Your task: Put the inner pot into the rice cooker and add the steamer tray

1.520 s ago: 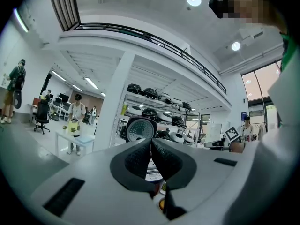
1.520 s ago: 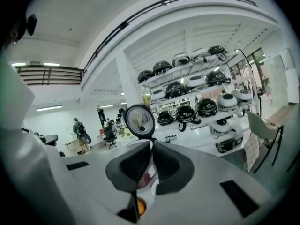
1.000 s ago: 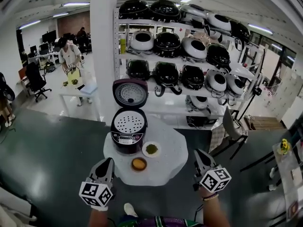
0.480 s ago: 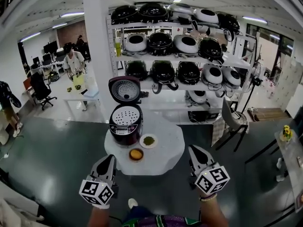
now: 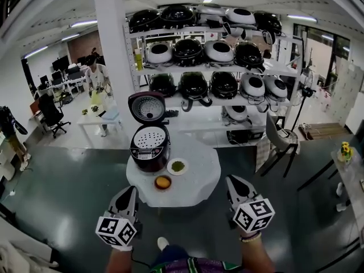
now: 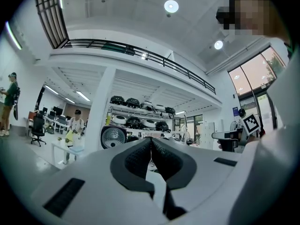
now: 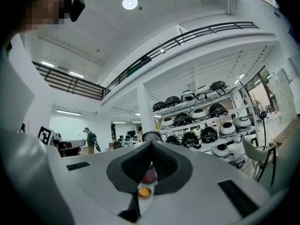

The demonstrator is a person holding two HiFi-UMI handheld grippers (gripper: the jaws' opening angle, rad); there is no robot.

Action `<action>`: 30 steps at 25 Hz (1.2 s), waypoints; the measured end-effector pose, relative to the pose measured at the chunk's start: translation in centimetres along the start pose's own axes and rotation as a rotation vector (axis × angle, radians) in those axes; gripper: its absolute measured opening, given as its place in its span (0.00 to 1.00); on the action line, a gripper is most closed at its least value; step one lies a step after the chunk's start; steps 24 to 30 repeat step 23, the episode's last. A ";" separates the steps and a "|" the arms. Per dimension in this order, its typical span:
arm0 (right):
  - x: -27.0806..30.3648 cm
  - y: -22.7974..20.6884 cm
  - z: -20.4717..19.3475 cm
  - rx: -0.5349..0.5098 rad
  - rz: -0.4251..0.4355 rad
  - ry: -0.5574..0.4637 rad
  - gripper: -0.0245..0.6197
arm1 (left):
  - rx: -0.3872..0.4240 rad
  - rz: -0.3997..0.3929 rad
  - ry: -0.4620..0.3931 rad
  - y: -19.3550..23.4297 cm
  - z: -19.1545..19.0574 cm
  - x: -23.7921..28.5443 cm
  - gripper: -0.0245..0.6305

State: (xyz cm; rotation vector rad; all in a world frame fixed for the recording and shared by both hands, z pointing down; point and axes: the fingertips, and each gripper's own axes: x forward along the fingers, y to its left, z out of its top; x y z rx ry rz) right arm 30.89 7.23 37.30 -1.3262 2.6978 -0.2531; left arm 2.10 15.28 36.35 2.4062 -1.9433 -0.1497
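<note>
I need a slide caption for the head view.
Both shut, left gripper and right gripper face a round white table with open dark rice cooker, perforated tray inside.

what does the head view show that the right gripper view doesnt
Only the head view: the full round top of the table, the plate of greens beside the rice cooker, and the perforated tray sitting in the open cooker.
Only the right gripper view: the ceiling light and the balcony railing high above.
Both: the rice cooker, the orange bowl in front of it, the shelves of cookers behind, and the right gripper, its jaws shut on nothing.
</note>
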 end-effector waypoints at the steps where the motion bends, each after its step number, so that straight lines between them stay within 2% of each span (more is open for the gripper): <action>1: -0.1 0.0 -0.1 0.000 0.002 0.001 0.05 | 0.000 -0.001 0.002 -0.1 -0.1 0.0 0.07; 13: -0.7 0.0 0.3 0.008 0.024 -0.002 0.05 | 0.041 -0.003 0.017 -1.2 -0.2 0.3 0.07; 30: 0.1 0.1 1.1 0.004 0.029 -0.004 0.05 | 0.033 -0.015 0.012 -0.8 0.4 0.9 0.07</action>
